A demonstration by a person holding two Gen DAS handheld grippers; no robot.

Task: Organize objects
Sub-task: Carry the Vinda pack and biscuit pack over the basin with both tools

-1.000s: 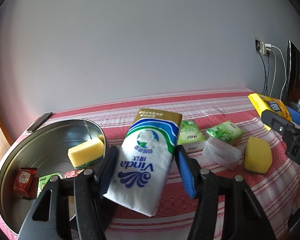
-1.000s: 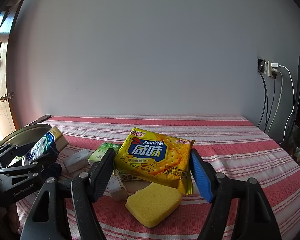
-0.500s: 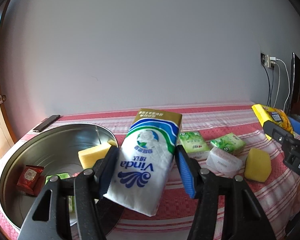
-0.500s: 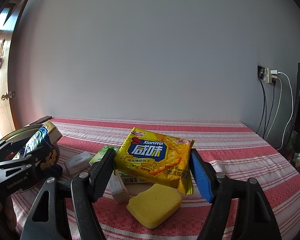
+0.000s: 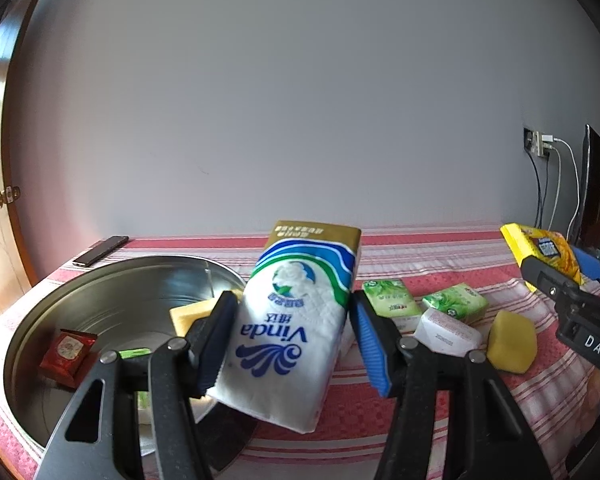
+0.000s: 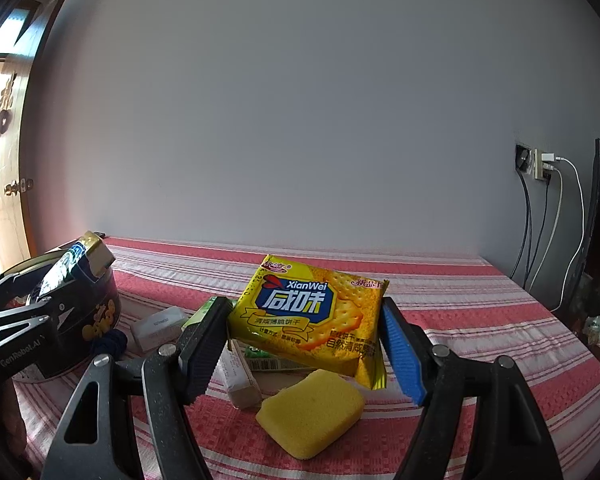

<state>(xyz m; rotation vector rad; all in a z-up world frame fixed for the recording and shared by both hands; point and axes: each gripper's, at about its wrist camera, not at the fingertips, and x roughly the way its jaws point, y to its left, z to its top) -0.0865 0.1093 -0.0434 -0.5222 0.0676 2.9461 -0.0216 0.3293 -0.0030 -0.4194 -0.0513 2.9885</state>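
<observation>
2 grippers are loaded at once. Nearest in the left wrist view, the left gripper (image 5: 289, 342) is clenched on the Vinda tissue pack (image 5: 295, 320), pinching its soft lower half, and the pack hangs tilted above the table just beside the rim of the metal tin (image 5: 111, 276). In the right wrist view the right gripper (image 6: 300, 344) is clamped on the yellow cracker packet (image 6: 312, 316), held in the air over the loose yellow sponge (image 6: 312, 412).

Inside the tin lie a red sachet (image 5: 67, 352), a green packet (image 5: 133, 354) and another sponge (image 5: 191, 314) leaning near the far wall. Further right on the striped tablecloth (image 5: 400, 408) sit 2 green tissue packets (image 5: 392, 302), a white wrapped block (image 5: 448, 330) and the loose sponge. At the far left corner a phone (image 5: 99, 251) rests near the wall.

The risks, as I judge them: the tissue pack is squashy and gripped low, so it may sag or slide out before it clears the rim, or catch the rim and tip the tin. The cracker packet is slick film and brittle inside; a hard squeeze could crush it, a light one could drop it. With both grippers heading to 1 tin, they may collide.
</observation>
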